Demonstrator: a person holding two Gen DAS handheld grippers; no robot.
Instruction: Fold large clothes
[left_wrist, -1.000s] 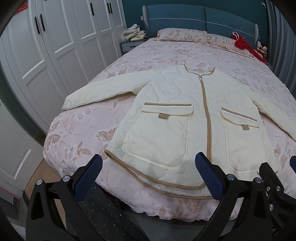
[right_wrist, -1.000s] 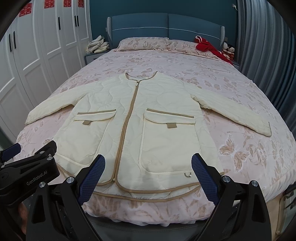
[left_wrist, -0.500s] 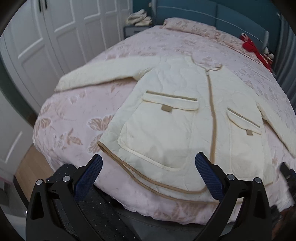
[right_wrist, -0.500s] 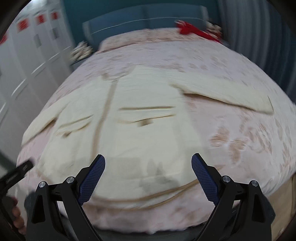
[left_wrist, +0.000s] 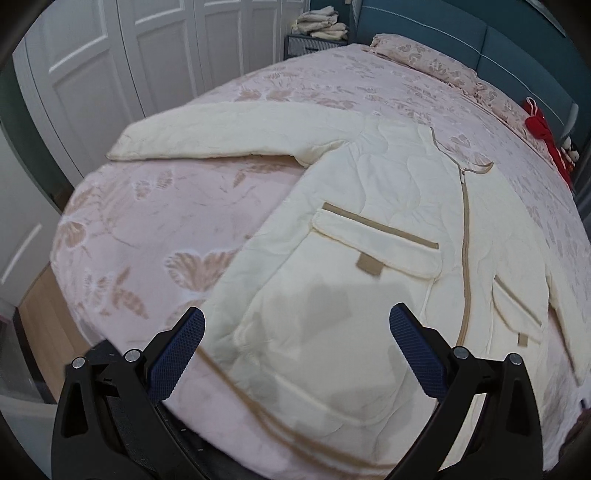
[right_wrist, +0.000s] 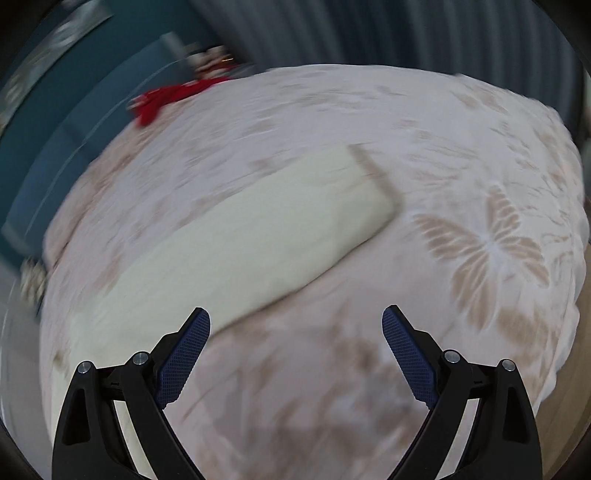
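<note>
A cream quilted jacket (left_wrist: 369, 229) lies flat, front up, sleeves spread, on a pink floral bed (left_wrist: 155, 221). The left gripper (left_wrist: 295, 347) hovers wide open above its hem. The right gripper (right_wrist: 295, 347), also open and empty, faces what seems, through blur, a sleeve (right_wrist: 258, 229).

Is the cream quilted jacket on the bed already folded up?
No. In the left wrist view the cream quilted jacket lies spread flat on the pink patterned bedspread, one sleeve stretched out sideways.
</note>
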